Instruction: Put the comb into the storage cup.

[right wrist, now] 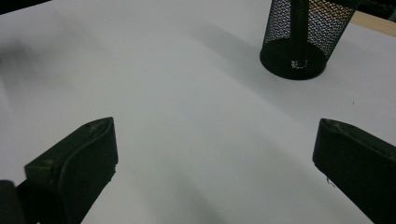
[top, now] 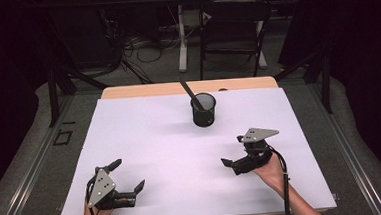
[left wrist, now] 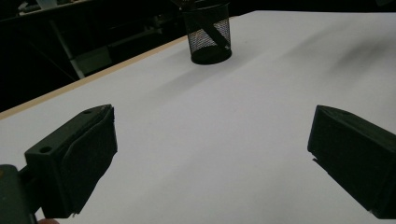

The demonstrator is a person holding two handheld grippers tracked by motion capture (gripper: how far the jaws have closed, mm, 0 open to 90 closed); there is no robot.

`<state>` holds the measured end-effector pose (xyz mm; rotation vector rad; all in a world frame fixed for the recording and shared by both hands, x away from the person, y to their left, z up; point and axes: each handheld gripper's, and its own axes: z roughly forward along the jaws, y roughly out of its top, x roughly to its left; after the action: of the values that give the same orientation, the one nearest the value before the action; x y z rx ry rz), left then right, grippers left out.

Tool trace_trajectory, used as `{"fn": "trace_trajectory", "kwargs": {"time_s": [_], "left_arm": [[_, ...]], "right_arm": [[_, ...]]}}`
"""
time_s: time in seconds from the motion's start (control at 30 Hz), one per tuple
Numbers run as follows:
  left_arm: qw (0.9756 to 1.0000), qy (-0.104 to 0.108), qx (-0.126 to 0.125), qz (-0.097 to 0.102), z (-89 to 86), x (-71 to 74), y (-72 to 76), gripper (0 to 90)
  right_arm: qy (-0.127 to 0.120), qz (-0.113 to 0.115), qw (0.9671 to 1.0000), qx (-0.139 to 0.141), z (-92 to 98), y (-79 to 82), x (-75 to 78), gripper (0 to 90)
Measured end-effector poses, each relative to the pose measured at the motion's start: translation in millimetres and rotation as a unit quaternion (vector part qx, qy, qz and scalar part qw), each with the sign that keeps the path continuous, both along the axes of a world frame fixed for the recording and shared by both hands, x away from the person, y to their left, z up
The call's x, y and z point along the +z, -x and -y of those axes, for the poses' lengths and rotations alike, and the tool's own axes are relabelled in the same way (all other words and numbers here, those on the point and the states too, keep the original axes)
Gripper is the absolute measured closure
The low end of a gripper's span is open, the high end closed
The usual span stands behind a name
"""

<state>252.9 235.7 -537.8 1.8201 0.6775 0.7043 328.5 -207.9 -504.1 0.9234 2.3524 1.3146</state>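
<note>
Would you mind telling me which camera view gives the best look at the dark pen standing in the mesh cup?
The high view: the pen leans out above the mesh cup, its upper end clear against the table. The left gripper view shows it slanting behind the mesh, top cropped. The right gripper view shows its lower shaft through the mesh.

mesh cup (top: 203, 110) with pen (top: 189, 91) far-centre, white table (top: 145, 135) open around

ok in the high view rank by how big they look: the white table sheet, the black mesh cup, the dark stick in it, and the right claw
1. White table sheet, by far the largest.
2. Right claw with its grey plate; it sits nearer the camera, which may inflate it.
3. Black mesh cup.
4. Dark stick leaning in the cup, thinnest; its lower part is hidden.
</note>
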Motion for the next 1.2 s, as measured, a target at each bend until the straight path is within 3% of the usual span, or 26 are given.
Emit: {"fn": "trace_trajectory", "kwargs": {"time_s": [0.73,0.97,1.2], "left_arm": [[1.0,-0.003,-0.004,-0.004,1.8,-0.7,-0.2,1.6],[1.0,-0.001,-0.002,-0.003,1.2,-0.6,-0.1,1.5],[1.0,-0.003,-0.003,-0.003,1.5,-0.5,-0.1,1.5]], "right_arm": [[0.0,0.036,0.9993,-0.007,15.4,32.3,-7.3,0.0],[-0.008,0.062,0.998,-0.012,18.8,43.5,-7.9,0.0],[-0.005,0.065,0.9978,-0.013,23.4,52.9,-11.2,0.0]]}}
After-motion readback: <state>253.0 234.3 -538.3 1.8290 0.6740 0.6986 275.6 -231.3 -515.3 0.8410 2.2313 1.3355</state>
